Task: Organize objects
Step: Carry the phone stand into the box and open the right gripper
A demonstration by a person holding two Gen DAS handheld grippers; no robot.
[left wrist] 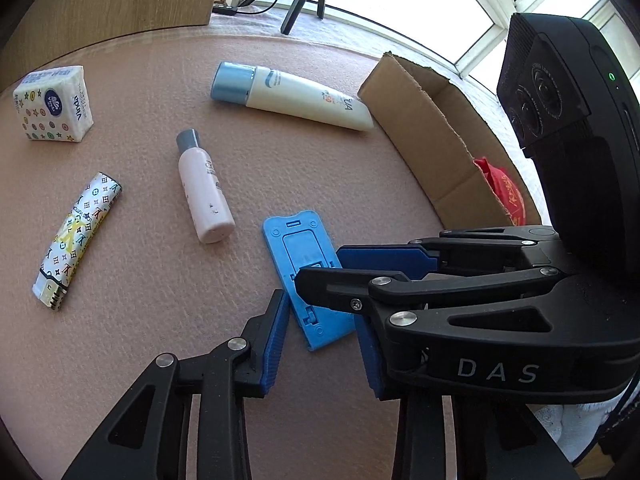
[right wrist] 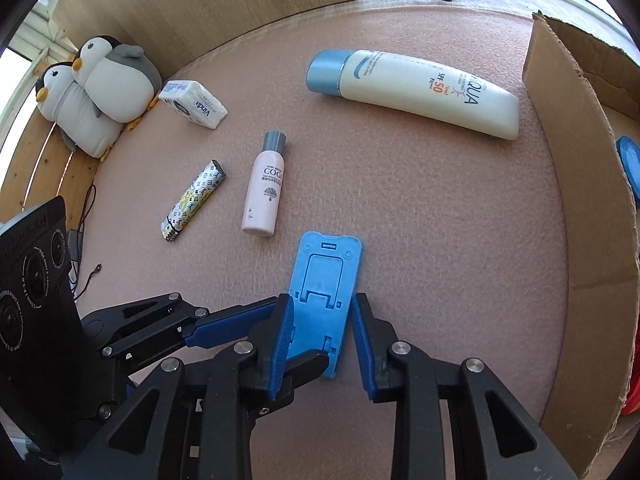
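Observation:
A blue phone stand [left wrist: 298,252] [right wrist: 326,276] lies flat on the pink mat. My left gripper [left wrist: 324,340] is open with its fingers on either side of the stand's near end. My right gripper [right wrist: 320,340] is open too, straddling the same end; in the left wrist view it comes in from the right, crossing over the stand. On the mat also lie a pink bottle [left wrist: 204,188] [right wrist: 264,192], a white sunscreen tube [left wrist: 296,96] [right wrist: 420,92], a patterned lighter [left wrist: 76,240] [right wrist: 194,200] and a tissue pack [left wrist: 54,104] [right wrist: 194,104].
A cardboard box [left wrist: 436,140] [right wrist: 580,208] stands open at the right, holding a red item [left wrist: 504,192] and a blue lid [right wrist: 630,164]. Two plush penguins [right wrist: 96,92] sit at the far left. A wooden panel [right wrist: 208,4] stands behind the mat.

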